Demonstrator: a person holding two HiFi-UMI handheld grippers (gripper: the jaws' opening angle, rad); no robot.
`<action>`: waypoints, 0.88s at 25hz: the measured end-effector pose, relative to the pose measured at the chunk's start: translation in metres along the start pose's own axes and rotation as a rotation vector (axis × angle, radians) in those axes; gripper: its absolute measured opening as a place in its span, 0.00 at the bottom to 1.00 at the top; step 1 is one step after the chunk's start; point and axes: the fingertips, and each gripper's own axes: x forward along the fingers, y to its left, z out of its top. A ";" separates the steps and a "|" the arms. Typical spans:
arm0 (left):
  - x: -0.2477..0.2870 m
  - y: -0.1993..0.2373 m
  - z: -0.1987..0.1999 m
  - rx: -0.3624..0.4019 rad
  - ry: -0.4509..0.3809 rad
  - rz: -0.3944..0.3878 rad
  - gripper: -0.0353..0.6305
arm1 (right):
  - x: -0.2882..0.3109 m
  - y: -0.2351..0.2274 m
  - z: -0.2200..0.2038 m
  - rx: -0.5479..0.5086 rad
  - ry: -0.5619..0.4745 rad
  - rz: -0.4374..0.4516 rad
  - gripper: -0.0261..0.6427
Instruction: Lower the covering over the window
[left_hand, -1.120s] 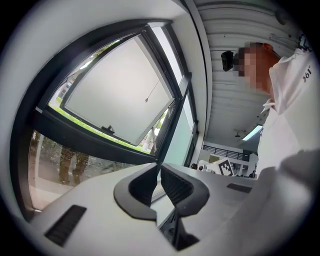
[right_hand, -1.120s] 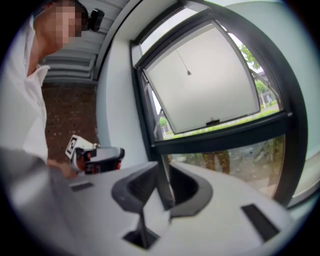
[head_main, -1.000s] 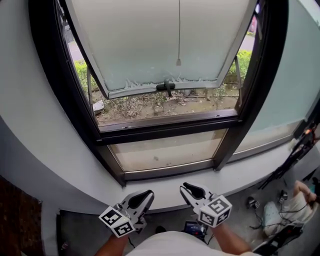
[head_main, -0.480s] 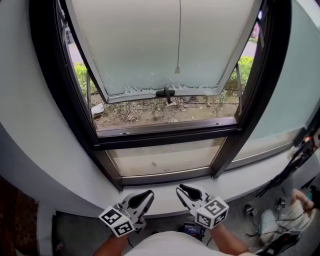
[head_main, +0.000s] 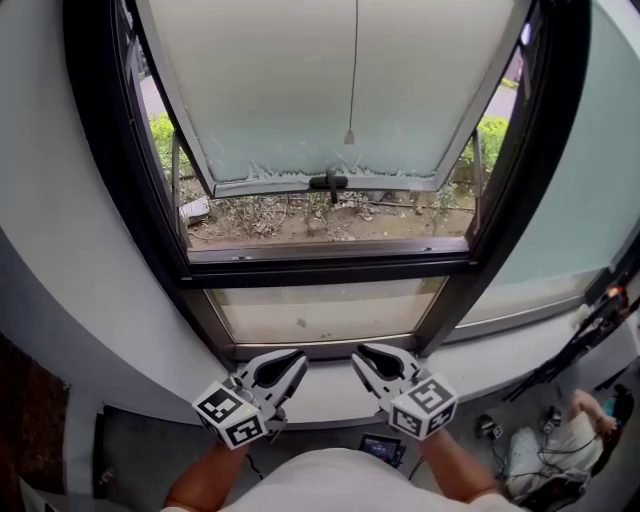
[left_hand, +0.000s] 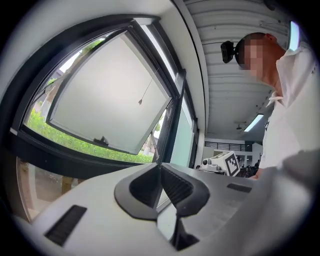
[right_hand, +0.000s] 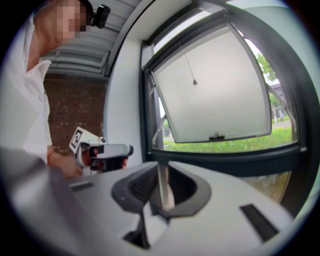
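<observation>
Left gripper (head_main: 288, 364): jaws clenched, empty, low by the sill (head_main: 325, 395) front edge.
Pull cord (head_main: 351, 90): hung untouched mid-window, well above both grippers.
Covering: not lowered; none seen across the window (head_main: 330, 268), whose pane (head_main: 250, 90) stood tilted open.
Right gripper (head_main: 365, 358): jaws a slit apart, nothing between, just beside the left.
Progress: barely begun; likely reach, grasp cord and pull all left.

Left tongs (head_main: 293, 357), right tongs (head_main: 361, 353) hover below open window (head_main: 300, 90)
</observation>
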 end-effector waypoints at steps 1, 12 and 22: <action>0.004 -0.001 0.004 0.015 -0.001 0.000 0.09 | -0.001 -0.003 0.005 -0.011 -0.005 -0.001 0.14; 0.048 -0.008 0.065 0.212 -0.015 -0.010 0.09 | -0.001 -0.032 0.076 -0.223 -0.064 -0.008 0.14; 0.076 -0.012 0.148 0.540 -0.048 -0.003 0.09 | 0.009 -0.049 0.156 -0.420 -0.127 -0.048 0.14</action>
